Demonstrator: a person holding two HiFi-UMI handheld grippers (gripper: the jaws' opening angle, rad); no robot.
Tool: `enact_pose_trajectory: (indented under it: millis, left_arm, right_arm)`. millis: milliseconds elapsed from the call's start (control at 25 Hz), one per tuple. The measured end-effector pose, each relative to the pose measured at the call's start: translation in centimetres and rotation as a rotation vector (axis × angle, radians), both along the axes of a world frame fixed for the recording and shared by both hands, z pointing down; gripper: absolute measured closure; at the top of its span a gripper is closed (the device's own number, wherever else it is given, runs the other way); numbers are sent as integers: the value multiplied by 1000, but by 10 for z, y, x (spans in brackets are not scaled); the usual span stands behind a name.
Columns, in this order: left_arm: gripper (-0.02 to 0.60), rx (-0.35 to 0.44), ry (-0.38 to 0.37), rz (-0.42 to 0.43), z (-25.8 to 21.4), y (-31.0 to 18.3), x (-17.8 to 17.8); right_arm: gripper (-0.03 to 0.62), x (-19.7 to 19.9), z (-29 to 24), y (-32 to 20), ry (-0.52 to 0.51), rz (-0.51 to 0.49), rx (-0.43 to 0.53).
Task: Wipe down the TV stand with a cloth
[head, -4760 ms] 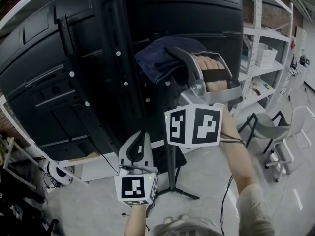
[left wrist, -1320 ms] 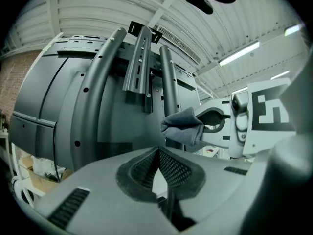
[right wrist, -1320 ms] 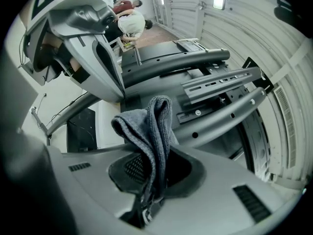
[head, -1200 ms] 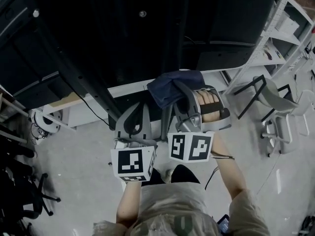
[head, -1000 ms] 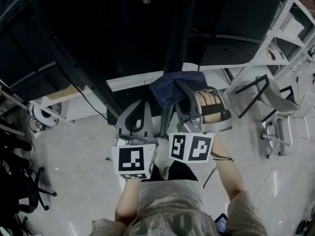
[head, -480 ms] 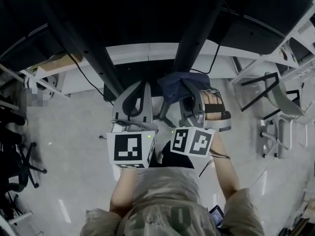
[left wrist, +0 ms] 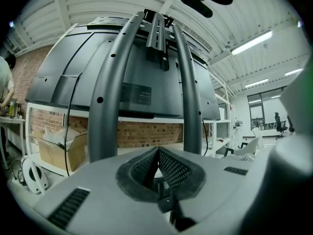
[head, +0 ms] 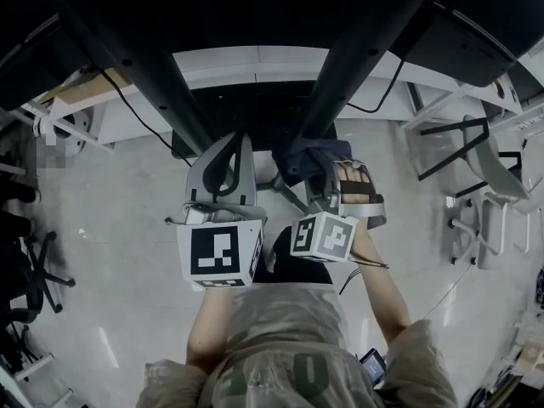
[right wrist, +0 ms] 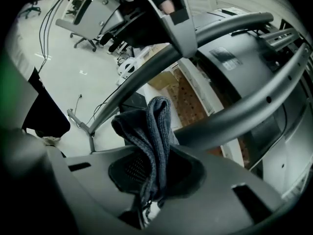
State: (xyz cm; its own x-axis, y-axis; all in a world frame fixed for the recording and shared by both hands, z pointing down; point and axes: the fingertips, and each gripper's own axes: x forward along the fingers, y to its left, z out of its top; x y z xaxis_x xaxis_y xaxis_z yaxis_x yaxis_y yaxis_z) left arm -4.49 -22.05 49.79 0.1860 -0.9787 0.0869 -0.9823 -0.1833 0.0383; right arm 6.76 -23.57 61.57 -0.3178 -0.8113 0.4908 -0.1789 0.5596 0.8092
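The TV stand's dark poles [head: 344, 66] slope down from the black TV to a grey foot [head: 289, 195] on the floor. A dark blue cloth [head: 302, 154] rests against the lower end of the right-hand pole, and my right gripper [head: 319, 167] is shut on it. In the right gripper view the folded cloth [right wrist: 154, 131] sticks out of the jaws beside a stand pole [right wrist: 230, 114]. My left gripper [head: 236, 143] is shut on nothing just to the left, near the other pole [head: 153, 66]. The left gripper view looks up both poles [left wrist: 110, 92] at the TV's back [left wrist: 142, 89].
A low white shelf [head: 255, 60] runs behind the stand, with a cardboard box [head: 81, 87] at its left. Chairs [head: 476, 219] stand at the right, and chair bases [head: 30, 279] at the left. Cables [head: 127, 109] hang by the left pole. My own body fills the bottom.
Both grippers have come down the stand from the TV's back to the poles' lower ends near the floor. The cloth stays in the right gripper, and the left gripper has drawn level with it.
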Motion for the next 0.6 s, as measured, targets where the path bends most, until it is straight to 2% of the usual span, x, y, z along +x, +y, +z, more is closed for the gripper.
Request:
enact_pose_trajectory:
  millis: [360, 600]
  left_arm:
    - [568, -29, 12, -5, 32, -9, -6]
    - [568, -54, 16, -15, 48, -12, -10]
  right_arm:
    - [536, -7, 84, 2, 14, -4, -125]
    - [536, -6, 140, 3, 37, -5, -153]
